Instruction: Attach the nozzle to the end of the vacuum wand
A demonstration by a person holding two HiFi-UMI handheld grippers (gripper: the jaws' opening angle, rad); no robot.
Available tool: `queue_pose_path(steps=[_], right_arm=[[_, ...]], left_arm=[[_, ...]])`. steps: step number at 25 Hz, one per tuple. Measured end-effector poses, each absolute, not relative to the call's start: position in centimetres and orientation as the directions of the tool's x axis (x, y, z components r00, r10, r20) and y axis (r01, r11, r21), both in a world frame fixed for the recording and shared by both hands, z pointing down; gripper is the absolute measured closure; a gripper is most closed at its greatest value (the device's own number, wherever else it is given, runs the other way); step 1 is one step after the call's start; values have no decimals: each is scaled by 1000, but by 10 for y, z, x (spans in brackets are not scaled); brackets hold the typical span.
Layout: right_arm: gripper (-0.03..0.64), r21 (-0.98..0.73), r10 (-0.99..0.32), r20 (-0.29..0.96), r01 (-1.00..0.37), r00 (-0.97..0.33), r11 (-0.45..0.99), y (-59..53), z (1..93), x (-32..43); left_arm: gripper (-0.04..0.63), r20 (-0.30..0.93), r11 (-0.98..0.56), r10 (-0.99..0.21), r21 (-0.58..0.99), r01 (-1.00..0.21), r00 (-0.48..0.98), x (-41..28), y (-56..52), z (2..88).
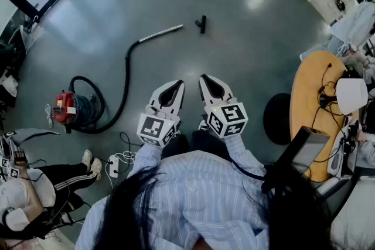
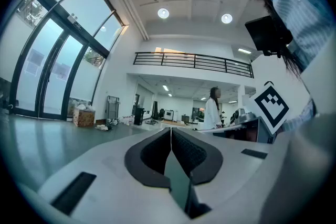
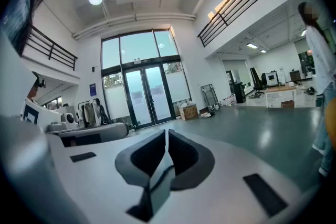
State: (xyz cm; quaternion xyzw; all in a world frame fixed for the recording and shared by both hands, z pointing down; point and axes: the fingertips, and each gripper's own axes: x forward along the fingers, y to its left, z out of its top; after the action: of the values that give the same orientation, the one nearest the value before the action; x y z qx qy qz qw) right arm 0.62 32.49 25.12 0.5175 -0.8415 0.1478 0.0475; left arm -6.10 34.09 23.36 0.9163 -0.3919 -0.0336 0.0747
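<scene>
Not yet started: the left gripper (image 1: 174, 88) and right gripper (image 1: 208, 81) are both closed and empty, well short of the wand (image 1: 160, 34). The nozzle (image 1: 202, 24) lies just beside the wand's tip, apart from it. The next move is likely to approach, open and grasp each piece. Only the head view shows them; the gripper views show just the hall.
</scene>
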Motion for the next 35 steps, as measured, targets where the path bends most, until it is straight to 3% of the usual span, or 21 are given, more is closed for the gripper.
queue_pose_path(steps=[14, 35], right_arm=[[594, -214, -861, 233, -887, -453, 409, 305, 252, 19], [594, -223, -843, 281, -886, -458, 407, 267, 273, 103]], left_arm=[[588, 0, -678, -723, 188, -710, 691, -50, 318, 232], [588, 27, -633, -758, 212, -744, 652, 21, 282, 246]])
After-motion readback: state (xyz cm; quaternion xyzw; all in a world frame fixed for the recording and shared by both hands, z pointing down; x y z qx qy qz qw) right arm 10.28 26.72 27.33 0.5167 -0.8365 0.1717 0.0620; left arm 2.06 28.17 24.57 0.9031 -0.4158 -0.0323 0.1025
